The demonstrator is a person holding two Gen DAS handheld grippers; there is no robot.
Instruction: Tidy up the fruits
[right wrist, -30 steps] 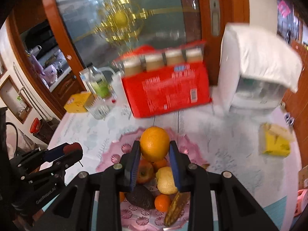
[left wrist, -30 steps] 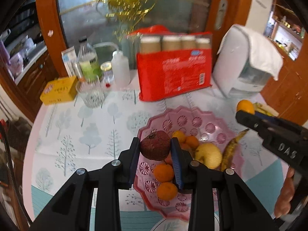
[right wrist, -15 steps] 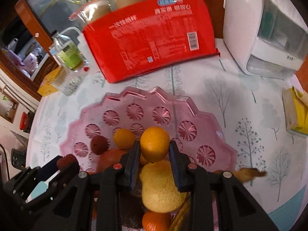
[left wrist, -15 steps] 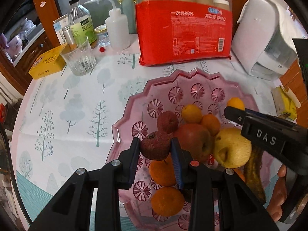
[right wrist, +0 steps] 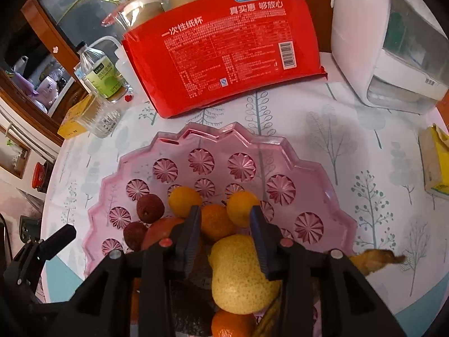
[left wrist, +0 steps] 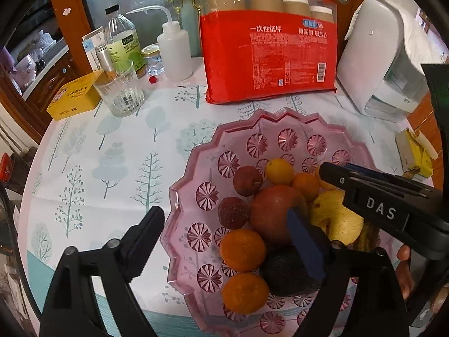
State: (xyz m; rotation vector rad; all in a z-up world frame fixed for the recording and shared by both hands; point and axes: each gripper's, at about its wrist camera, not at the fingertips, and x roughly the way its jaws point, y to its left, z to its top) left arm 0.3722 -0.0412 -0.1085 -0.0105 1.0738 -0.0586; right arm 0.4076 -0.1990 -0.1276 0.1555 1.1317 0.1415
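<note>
A pink glass tray (left wrist: 213, 196) (right wrist: 308, 168) holds several fruits: a red apple (left wrist: 276, 213), a yellow pear (left wrist: 334, 219) (right wrist: 238, 275), tangerines, a dark avocado (left wrist: 286, 272) and a browned banana (right wrist: 376, 261). My left gripper (left wrist: 224, 214) hangs over the tray's near left side, its jaws opening wide. A dark red fruit (left wrist: 233, 213) lies loose in the tray between them, untouched. My right gripper (right wrist: 224, 213) (left wrist: 378, 196) hovers above the pear, its jaws opening a little. An orange (right wrist: 241, 207) rests in the tray just past its tips, free of the pads.
Behind the tray stands a red pack of paper cups (left wrist: 269, 53), with a white appliance (left wrist: 384, 56) to its right. A glass (left wrist: 120, 90), bottles (left wrist: 120, 39) and a yellow box (left wrist: 73, 98) crowd the back left. A yellow carton (right wrist: 435, 163) lies at the right edge.
Both grippers have come down over the tray. The left one has opened and let go of the dark red fruit. The right one has loosened, and its orange now lies among the fruit.
</note>
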